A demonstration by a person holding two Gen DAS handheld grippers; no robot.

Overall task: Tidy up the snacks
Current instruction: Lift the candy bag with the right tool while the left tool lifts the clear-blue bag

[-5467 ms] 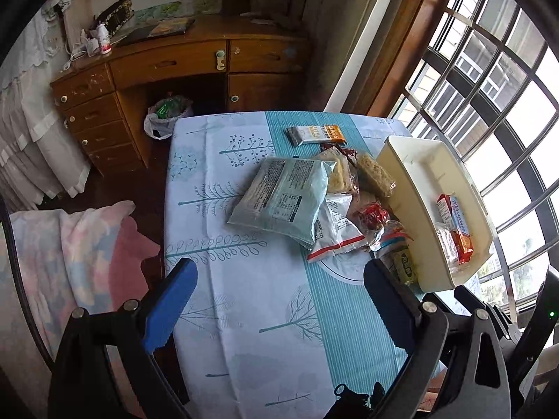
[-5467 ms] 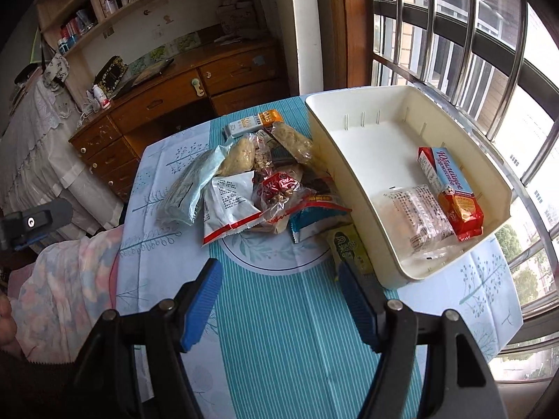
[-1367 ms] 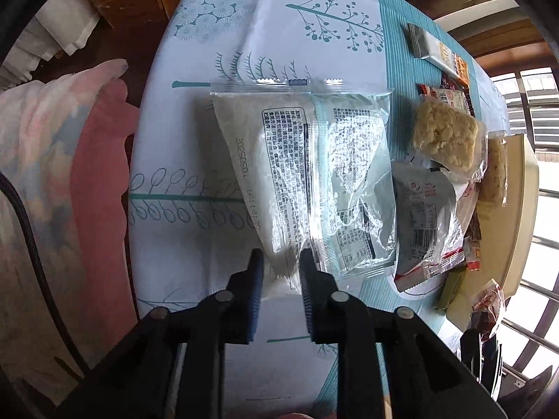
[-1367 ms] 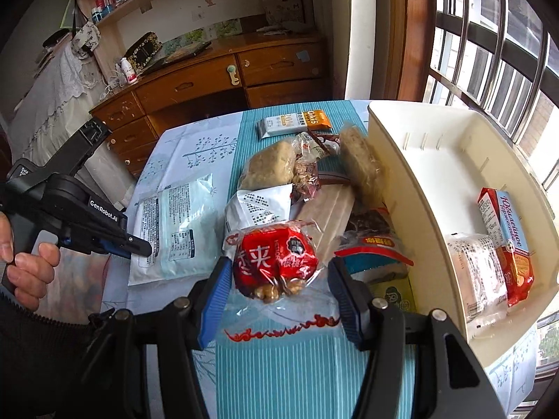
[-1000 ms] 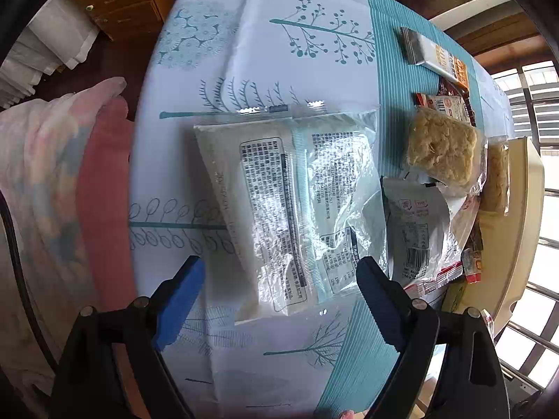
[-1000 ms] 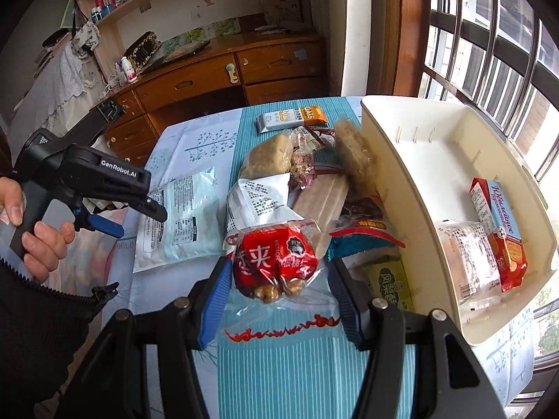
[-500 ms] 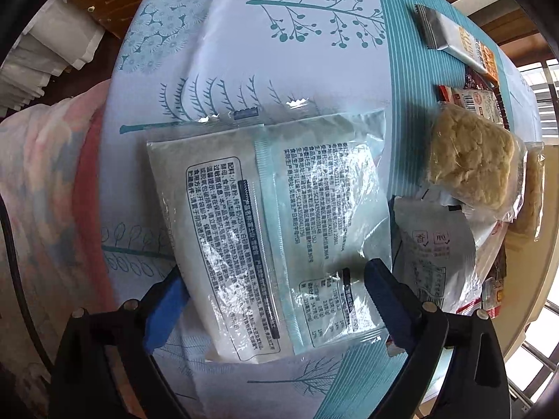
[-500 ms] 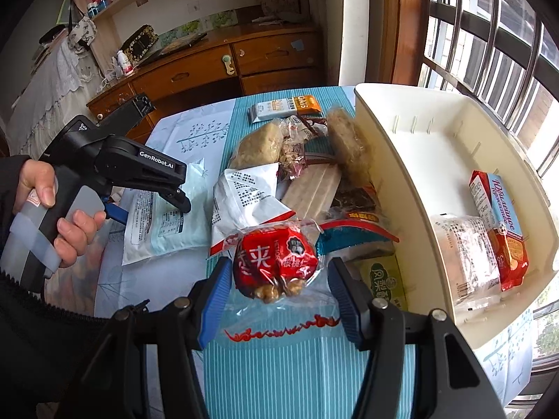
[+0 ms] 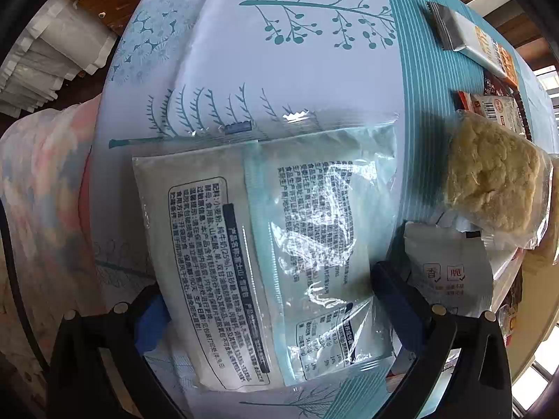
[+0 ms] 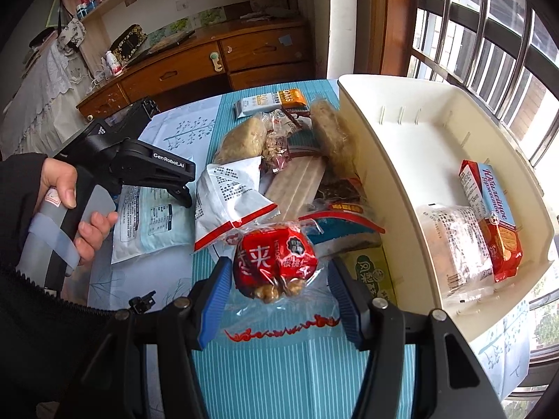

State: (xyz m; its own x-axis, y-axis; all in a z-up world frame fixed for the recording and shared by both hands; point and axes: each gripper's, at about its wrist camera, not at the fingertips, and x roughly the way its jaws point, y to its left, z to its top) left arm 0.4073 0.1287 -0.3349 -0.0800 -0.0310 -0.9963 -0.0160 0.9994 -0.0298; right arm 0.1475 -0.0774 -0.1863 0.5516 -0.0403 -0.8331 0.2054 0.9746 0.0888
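Observation:
A flat pale blue-and-white packet (image 9: 265,255) lies printed side up on the tree-patterned tablecloth (image 9: 279,70). My left gripper (image 9: 276,310) points straight down over it. Its jaws are opening, and the packet's near end sits between the two fingers without being pinched. The right wrist view shows the same packet (image 10: 153,223) under that gripper. My right gripper (image 10: 279,296) is shut on a red snack bag in clear wrap (image 10: 276,262), held just above the striped cloth. A cream bin (image 10: 367,139) stands to its right.
A pile of snacks lies between packet and bin: a white bag with a red edge (image 10: 230,202), a pale noodle block (image 9: 492,181), an oats bar (image 10: 272,103). The bin holds a red-and-blue biscuit pack (image 10: 492,209) and a clear-wrapped pack (image 10: 450,244). A person's hand (image 10: 70,192) grips the left tool.
The left gripper let go of the packet's edge, spread its jaws wide and sank closer over the packet. The right gripper stays put with the red bag.

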